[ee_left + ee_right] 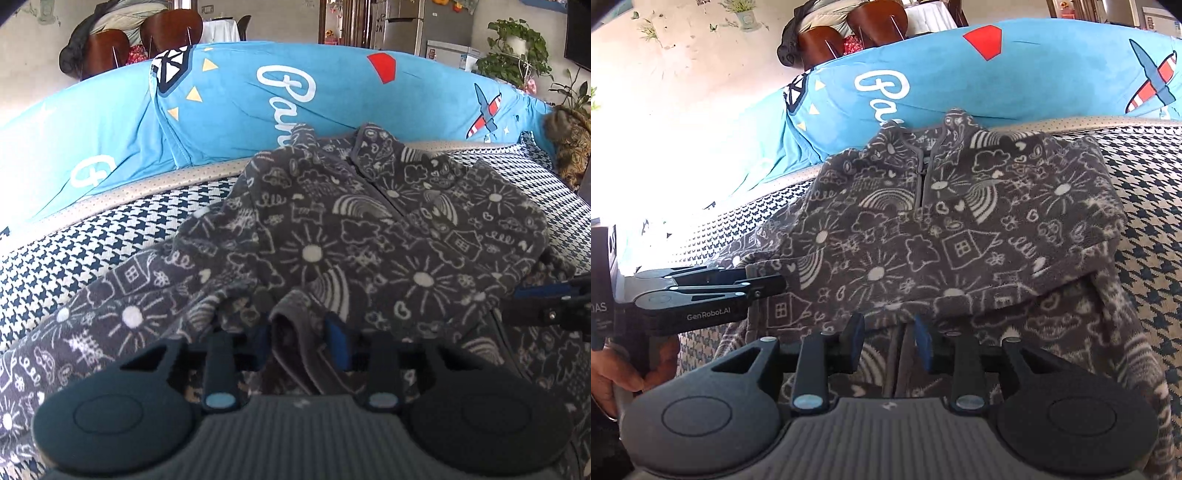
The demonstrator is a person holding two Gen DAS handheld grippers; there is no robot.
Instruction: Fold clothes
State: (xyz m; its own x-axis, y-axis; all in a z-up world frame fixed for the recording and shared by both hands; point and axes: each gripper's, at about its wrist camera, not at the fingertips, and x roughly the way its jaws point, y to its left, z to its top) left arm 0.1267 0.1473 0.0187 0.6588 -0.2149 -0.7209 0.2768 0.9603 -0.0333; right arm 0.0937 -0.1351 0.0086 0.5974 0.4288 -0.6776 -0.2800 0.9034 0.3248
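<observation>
The left gripper has its jaws clamped on a hem fold of the grey patterned fleece, likely to lift it. The right gripper straddles another edge, jaws apart; beyond both, the fleece lies on the houndstooth sofa seat.

The fleece top lies spread on the houndstooth cushion, its collar toward the printed backrest cover behind.

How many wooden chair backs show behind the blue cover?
2: both at the top of the left wrist view, one chair back left, the other chair back right; more may be hidden.
</observation>
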